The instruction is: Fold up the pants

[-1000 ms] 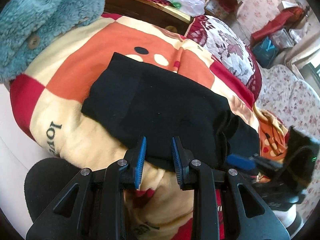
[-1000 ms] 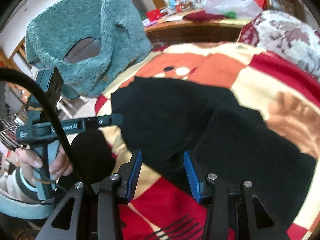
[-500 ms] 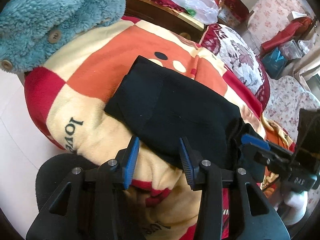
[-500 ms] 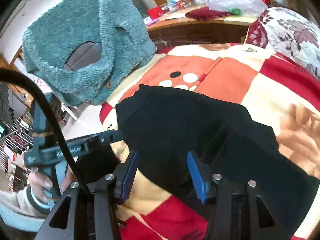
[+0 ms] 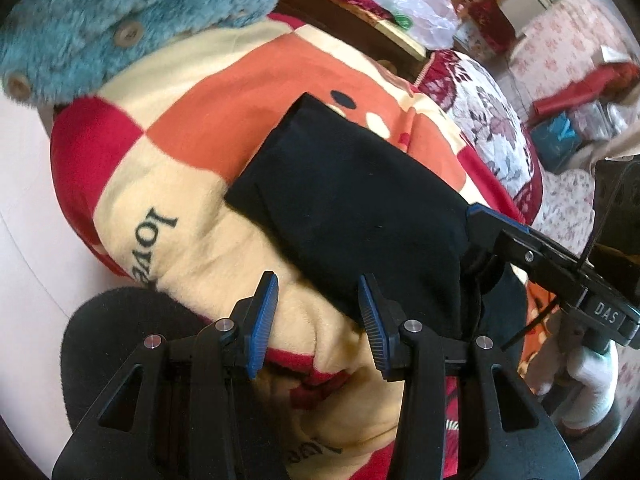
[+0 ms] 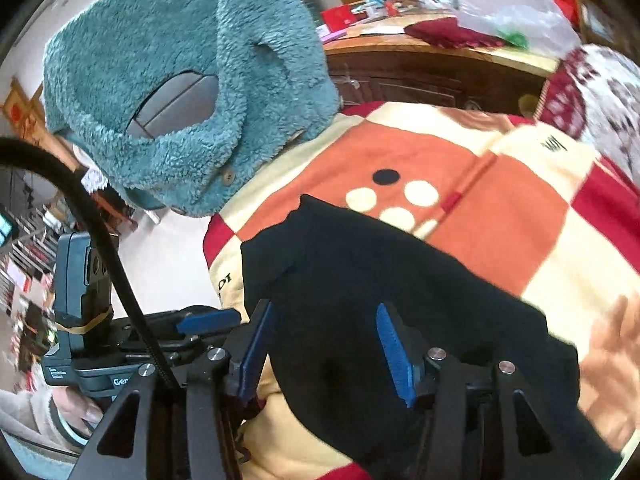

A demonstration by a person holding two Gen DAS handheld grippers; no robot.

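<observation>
I had let go: my left gripper (image 5: 318,312) stood half-open and empty, my right gripper (image 6: 324,346) was opening, and the pants (image 5: 352,208) lay seemingly folded on the blanket (image 5: 192,152) just ahead of both jaws.

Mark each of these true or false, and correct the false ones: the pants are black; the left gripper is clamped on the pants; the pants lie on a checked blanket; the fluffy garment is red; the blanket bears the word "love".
1. The pants are black. True.
2. The left gripper is clamped on the pants. False: its jaws stand apart with only blanket between them, and the pants' edge lies just beyond the pads.
3. The pants lie on a checked blanket. True: orange, red and cream squares.
4. The fluffy garment is red. False: it is teal blue, with buttons.
5. The blanket bears the word "love". True.
</observation>
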